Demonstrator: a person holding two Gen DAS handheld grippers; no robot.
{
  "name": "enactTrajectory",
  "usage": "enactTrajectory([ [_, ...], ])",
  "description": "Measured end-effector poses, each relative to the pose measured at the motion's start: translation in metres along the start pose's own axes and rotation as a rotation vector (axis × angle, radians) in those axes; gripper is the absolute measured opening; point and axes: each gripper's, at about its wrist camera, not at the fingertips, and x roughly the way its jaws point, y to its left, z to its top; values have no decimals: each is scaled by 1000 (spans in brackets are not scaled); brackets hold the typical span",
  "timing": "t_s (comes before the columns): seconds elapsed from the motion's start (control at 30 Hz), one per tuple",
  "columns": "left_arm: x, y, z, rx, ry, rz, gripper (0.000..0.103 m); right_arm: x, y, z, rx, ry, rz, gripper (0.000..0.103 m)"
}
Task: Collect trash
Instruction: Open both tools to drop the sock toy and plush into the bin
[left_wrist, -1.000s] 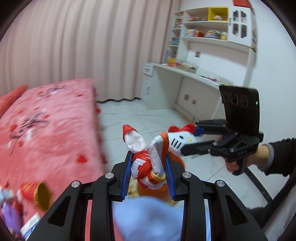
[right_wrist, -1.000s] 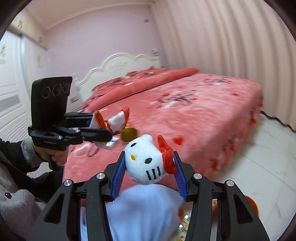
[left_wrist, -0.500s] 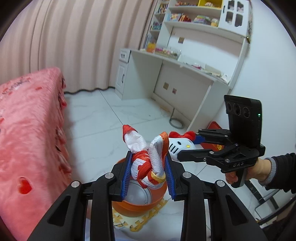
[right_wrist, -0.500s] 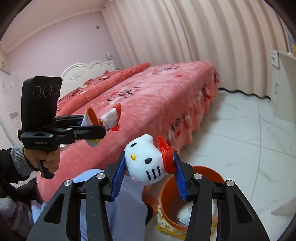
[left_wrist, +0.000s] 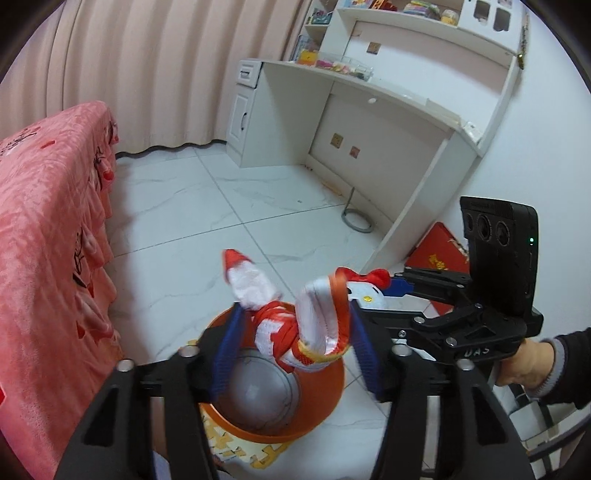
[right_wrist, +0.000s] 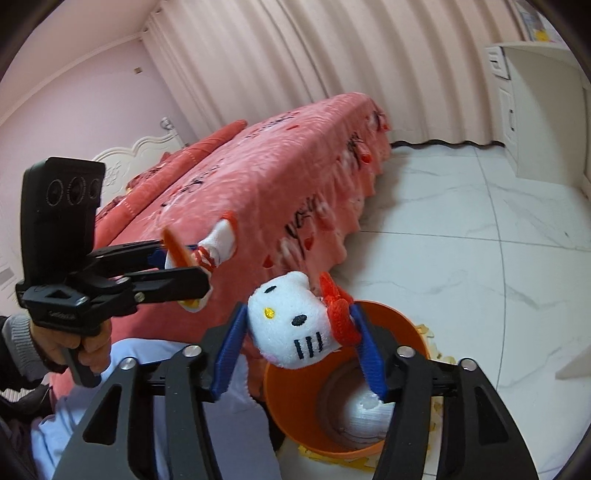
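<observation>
A: Left gripper?
B: Clamped on the red-and-white figure toy, held above the orange bin. Toy's long axis runs roughly upright, its pointed red tip aimed up and away toward the floor tiles.

A: Right gripper?
B: Closed around the white cat plush, red bow against the right blue pad. Face tilts up toward the camera, head leaning left. It hangs over the bin's near rim, toward the bed side.

A: In the bin?
B: A pale round thing, can't tell what.

A: Beyond?
B: Pink bed just beside the bin, then white desk and the curtain at the far wall.
</observation>
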Motion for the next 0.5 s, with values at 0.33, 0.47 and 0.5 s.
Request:
enactTrajectory([
  [0.33, 9, 0, -3, 2, 39, 8, 68, 6, -2, -4, 14, 6, -8, 66],
  [0.47, -2, 0, -4, -4, 25, 13, 68, 1, 2, -2, 19, -5, -13, 66],
  [0.5, -5, -1, -4, -2, 21, 16, 68, -2, 6, -1, 10, -10, -14, 66],
])
